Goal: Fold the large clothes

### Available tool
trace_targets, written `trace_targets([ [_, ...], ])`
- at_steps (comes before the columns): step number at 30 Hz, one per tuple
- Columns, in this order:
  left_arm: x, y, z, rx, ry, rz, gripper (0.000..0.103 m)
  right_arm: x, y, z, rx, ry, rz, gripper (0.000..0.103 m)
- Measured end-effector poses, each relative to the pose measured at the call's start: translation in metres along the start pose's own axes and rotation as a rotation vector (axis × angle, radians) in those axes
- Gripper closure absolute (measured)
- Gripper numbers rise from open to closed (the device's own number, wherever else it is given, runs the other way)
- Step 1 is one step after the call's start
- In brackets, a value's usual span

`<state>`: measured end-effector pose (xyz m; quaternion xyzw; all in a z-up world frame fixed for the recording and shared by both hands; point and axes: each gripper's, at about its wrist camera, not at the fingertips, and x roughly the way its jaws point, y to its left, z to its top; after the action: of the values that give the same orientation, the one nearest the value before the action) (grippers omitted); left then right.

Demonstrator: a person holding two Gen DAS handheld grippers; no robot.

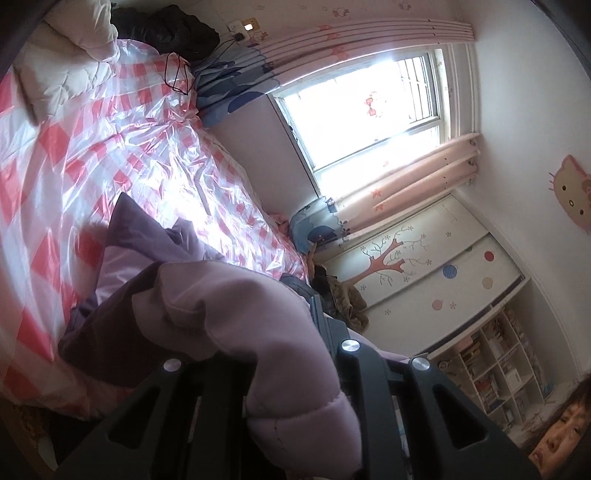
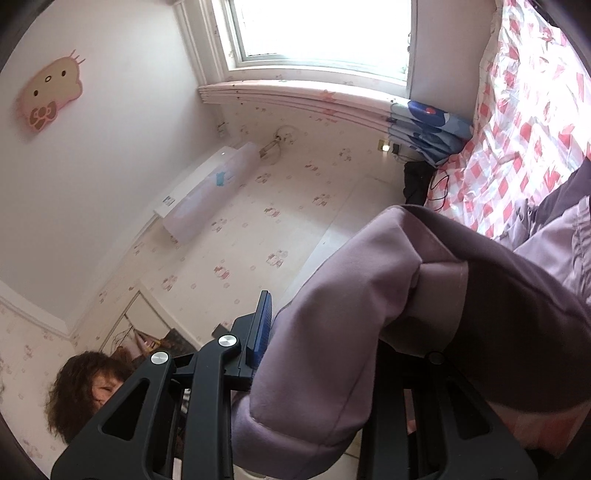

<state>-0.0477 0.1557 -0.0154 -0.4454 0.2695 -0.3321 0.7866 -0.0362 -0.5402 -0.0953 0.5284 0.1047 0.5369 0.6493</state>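
Observation:
A padded lilac jacket (image 1: 229, 317) with dark purple panels lies partly on the bed. My left gripper (image 1: 291, 332) is shut on a thick fold of it; the cloth bulges between and over the jaws and hides the left finger. In the right wrist view the same jacket (image 2: 351, 314) is bunched in my right gripper (image 2: 332, 332), which is shut on it and holds it lifted off the bed; only the blue-padded left finger (image 2: 260, 328) shows. The rest of the jacket trails down onto the bed (image 2: 565, 236).
The bed has a glossy pink-and-white checked cover (image 1: 122, 155). A white quilt (image 1: 70, 70) and dark clothes (image 1: 162, 29) lie at its head. A window (image 1: 369, 110), wardrobe (image 1: 424, 266) and bookshelf (image 1: 495, 365) stand beyond. The person's face (image 2: 99, 391) is close behind.

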Motion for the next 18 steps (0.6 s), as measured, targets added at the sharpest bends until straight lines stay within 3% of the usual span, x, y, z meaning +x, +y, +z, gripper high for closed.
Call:
trace_targets([
  [18, 0.061, 0.044, 0.054, -0.06, -0.01, 0.044, 0.088, 0.04, -0.069, 0.064, 0.039, -0.039, -0.122, 0.076],
])
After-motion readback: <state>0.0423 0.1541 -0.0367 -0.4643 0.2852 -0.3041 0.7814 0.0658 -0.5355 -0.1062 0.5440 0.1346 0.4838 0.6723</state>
